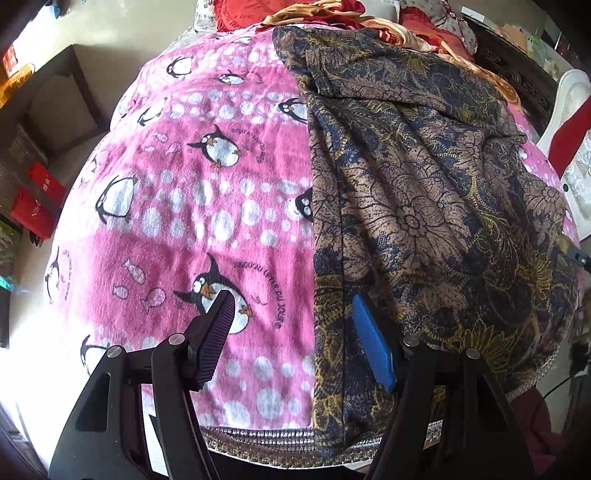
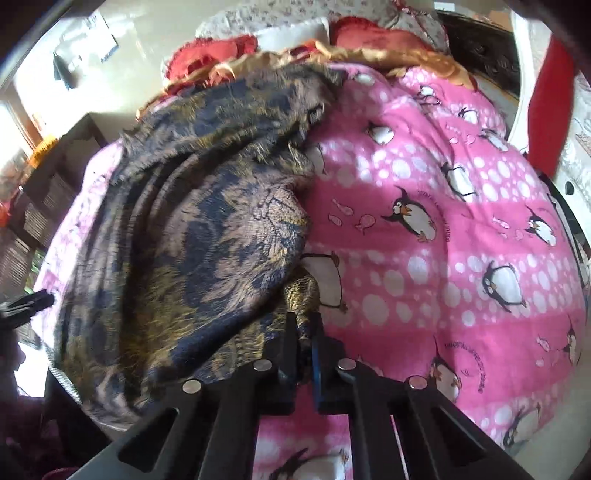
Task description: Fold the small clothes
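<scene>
A brown, navy and gold floral garment (image 1: pixel 424 206) lies on a pink penguin blanket (image 1: pixel 184 192), covering its right half in the left wrist view. My left gripper (image 1: pixel 291 306) is open just above the garment's near left edge, its blue pad over the cloth and its black pad over the blanket. In the right wrist view the garment (image 2: pixel 192 236) is folded over in a thick roll. My right gripper (image 2: pixel 306 325) is shut on a bunched edge of the garment and holds it up off the blanket (image 2: pixel 443 258).
Red and orange cushions and cloths (image 1: pixel 332 14) are piled at the far end of the bed. A dark shelf unit (image 1: pixel 55 107) and red boxes (image 1: pixel 37 203) stand left of the bed. A white carved chair (image 1: pixel 569 122) stands to the right.
</scene>
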`<state>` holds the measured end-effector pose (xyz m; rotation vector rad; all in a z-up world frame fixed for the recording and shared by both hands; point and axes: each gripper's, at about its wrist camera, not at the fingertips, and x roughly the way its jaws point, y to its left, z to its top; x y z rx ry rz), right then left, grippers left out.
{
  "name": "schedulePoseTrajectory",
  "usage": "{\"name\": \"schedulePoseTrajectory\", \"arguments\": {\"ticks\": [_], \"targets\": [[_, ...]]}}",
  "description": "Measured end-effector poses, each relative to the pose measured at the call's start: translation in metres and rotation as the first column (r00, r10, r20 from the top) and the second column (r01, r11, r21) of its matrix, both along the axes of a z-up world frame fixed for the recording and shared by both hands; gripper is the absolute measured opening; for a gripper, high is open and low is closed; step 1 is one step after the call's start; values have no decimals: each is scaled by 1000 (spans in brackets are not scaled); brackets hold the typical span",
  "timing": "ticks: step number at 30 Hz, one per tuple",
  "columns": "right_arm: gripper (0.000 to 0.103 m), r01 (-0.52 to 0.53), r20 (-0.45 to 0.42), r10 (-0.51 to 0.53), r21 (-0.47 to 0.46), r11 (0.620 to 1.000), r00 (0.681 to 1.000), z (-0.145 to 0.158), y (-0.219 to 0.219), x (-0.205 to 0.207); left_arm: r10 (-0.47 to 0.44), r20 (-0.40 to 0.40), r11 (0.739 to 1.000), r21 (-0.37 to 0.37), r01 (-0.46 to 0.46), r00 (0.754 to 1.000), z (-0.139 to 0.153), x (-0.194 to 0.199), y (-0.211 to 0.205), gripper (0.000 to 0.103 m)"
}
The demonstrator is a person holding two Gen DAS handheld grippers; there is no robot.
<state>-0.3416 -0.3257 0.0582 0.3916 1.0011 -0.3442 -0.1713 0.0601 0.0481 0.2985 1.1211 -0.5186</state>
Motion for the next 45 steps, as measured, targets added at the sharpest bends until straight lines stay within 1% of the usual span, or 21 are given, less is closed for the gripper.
{"name": "schedulePoseTrajectory", "arguments": {"ticks": [3,6,9,10,12,13,14,16,17,18,19,23,28,31,36,45], "targets": [[4,12,2,-12,-8,1000,1000,11,0,-23,2,-2,1000,-5,-2,1000,4,-4,6,66],[4,29,-6,-29,37,999,1000,15,2,-49,6,-14,1000,-14,-6,1000,5,-9,15,66],[4,18,-57,-15,51,999,998,2,10,-60,6,-56,999,-36,-8,998,1,-13,22,66],[4,16,-63,-11,70,997,998,-3,11,-62,4,-74,999,-37,-7,997,-1,-15,24,66],[4,10,-63,-3,110,994,998,-8,11,-65,0,-92,1000,-26,-2,996,-5,-19,25,66],[4,15,-62,-9,108,994,998,-9,11,-64,-1,-93,1000,-19,-1,996,-6,-20,26,66],[6,23,-46,-18,107,994,999,-8,9,-64,-1,-97,1000,-13,0,995,-8,-21,26,66],[17,50,-5,-50,127,991,999,-7,4,-66,-3,-125,1000,-16,1,992,-12,-24,26,66],[39,70,10,-72,140,988,997,-5,0,-67,-7,-142,1000,-22,4,990,-14,-26,25,66],[57,86,25,-91,148,985,996,-4,-2,-68,-10,-153,1000,-26,6,988,-15,-28,25,66],[59,101,45,-108,147,984,993,-2,-3,-69,-15,-155,1000,-26,11,988,-15,-30,25,66],[59,103,56,-110,125,987,992,3,-2,-65,-45,-151,999,-9,44,987,-19,-39,20,66],[59,151,57,-162,162,975,985,-6,-14,-62,-86,-163,996,-4,87,983,-25,-47,12,66],[59,159,49,-171,188,969,984,-12,-18,-61,-99,-155,994,18,103,983,-29,-50,6,66],[59,148,28,-157,206,967,987,-23,-16,-61,-103,-165,994,22,109,981,-30,-49,3,67],[59,117,40,-130,236,965,991,-30,-12,-58,-94,-224,995,3,98,970,-30,-45,-1,67]]}}
